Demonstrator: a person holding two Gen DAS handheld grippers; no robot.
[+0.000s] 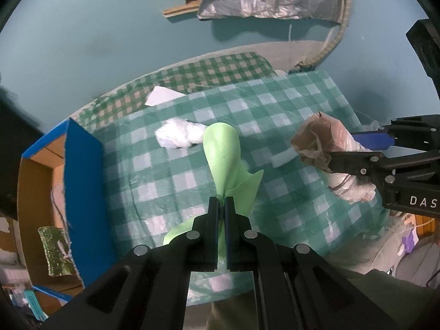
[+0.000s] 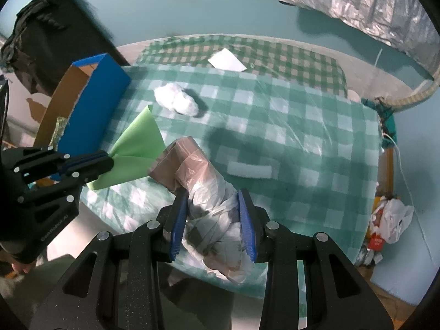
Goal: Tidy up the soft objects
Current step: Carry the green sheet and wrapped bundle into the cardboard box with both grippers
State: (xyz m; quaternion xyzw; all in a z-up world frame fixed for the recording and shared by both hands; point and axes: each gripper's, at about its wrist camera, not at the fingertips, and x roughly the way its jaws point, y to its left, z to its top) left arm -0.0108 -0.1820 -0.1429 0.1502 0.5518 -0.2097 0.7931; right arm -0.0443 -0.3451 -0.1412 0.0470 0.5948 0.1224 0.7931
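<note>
My left gripper (image 1: 222, 200) is shut on a light green foam sheet (image 1: 224, 159) and holds it above the checked tablecloth (image 1: 275, 115); the sheet also shows in the right wrist view (image 2: 137, 143), with the left gripper (image 2: 108, 162) at its pinched end. My right gripper (image 2: 211, 195) is shut on a roll of brown and clear plastic bags (image 2: 203, 187), held above the table's near edge; the roll also shows in the left wrist view (image 1: 321, 143). A white plastic wad (image 2: 177, 100) lies on the cloth. A white foam strip (image 2: 249, 171) lies to the right.
A blue cardboard box (image 2: 93, 101), open on top, stands at the table's left edge with a glittery green piece (image 1: 55, 250) inside. A white paper (image 2: 227, 60) lies at the far side. A silver sheet (image 2: 357, 5) hangs on the teal wall. Bags (image 2: 390, 220) sit on the floor at right.
</note>
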